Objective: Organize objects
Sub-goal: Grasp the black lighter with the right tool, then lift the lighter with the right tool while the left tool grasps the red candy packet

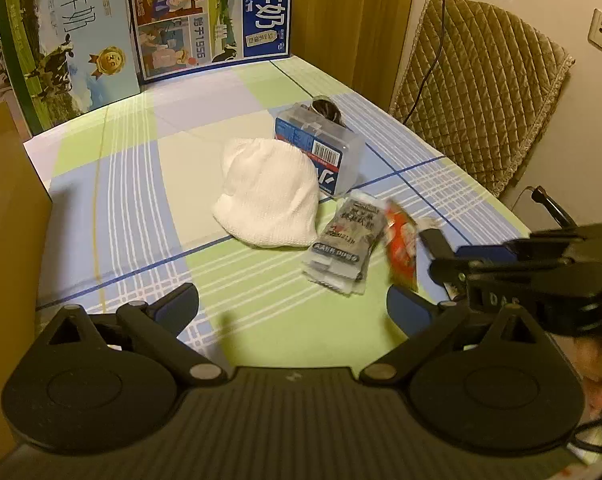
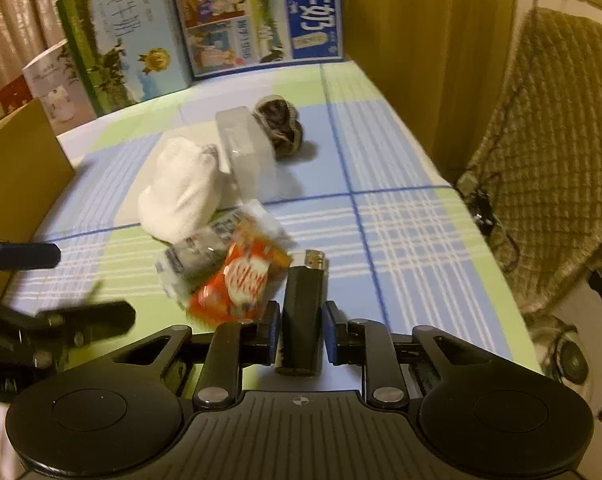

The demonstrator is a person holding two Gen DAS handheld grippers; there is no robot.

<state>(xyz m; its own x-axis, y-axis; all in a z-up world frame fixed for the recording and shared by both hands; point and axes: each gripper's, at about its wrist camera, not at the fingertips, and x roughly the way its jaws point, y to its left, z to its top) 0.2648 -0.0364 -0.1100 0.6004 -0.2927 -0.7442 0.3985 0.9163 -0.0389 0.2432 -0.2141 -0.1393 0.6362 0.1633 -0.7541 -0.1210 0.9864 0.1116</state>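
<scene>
Black lighter (image 2: 303, 312) between right tongs (image 2: 301, 334)

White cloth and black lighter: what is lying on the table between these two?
In the right wrist view, two snack packets lie between the white cloth and the black lighter: a grey packet nearer the cloth and an orange packet nearer the lighter.

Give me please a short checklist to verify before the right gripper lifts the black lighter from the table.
1. Right gripper shut on the black lighter: ok.
2. Lighter centred between the pads: ok.
3. Orange snack packet apart from the lighter: cannot tell, it lies very close beside.
4. Left gripper open and holding nothing: ok.
5. White cloth and clear plastic box away from the lift path: ok.
6. Lighter bottom end seen: not ok, hidden behind the gripper body.
</scene>
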